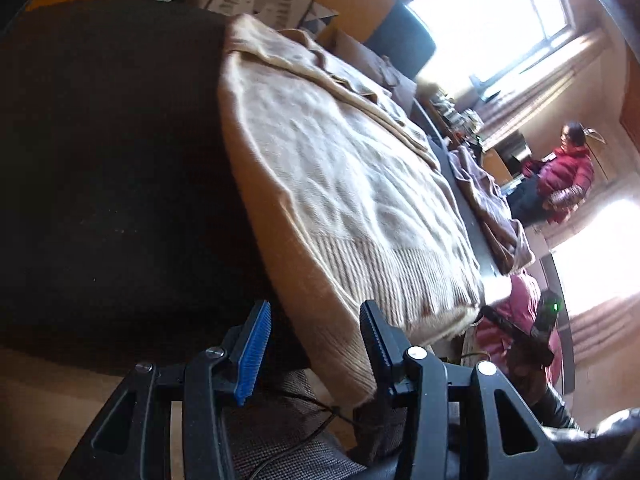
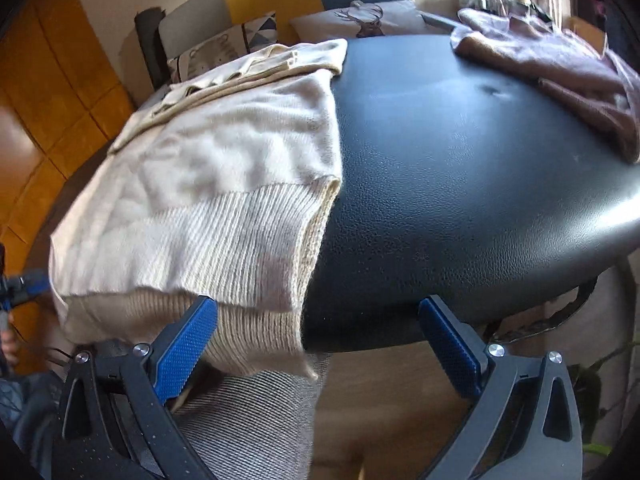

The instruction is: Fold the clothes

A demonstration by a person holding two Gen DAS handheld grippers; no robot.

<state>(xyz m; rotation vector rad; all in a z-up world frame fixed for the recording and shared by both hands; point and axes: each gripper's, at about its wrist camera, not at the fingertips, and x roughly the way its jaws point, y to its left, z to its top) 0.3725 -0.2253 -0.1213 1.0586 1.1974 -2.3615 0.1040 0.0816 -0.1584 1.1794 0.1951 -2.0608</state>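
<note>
A cream knit sweater [image 1: 340, 184] lies folded on a black leather table [image 1: 120, 160], its ribbed hem hanging over the near edge. My left gripper [image 1: 316, 340] is open, its jaws on either side of the hanging hem's left corner, not closed on it. In the right wrist view the sweater [image 2: 224, 184] covers the left part of the table [image 2: 460, 184]. My right gripper [image 2: 316, 340] is open wide; its left pad [image 2: 184, 348] touches the hanging hem, the right pad is below the table's edge.
A mauve-brown garment [image 2: 560, 76] lies bunched at the table's far right, also in the left wrist view [image 1: 492, 204]. Cushions [image 2: 368, 20] and a sofa stand behind. A person in a red jacket [image 1: 564, 172] sits by the window. Grey-trousered knees [image 2: 256, 420] are below.
</note>
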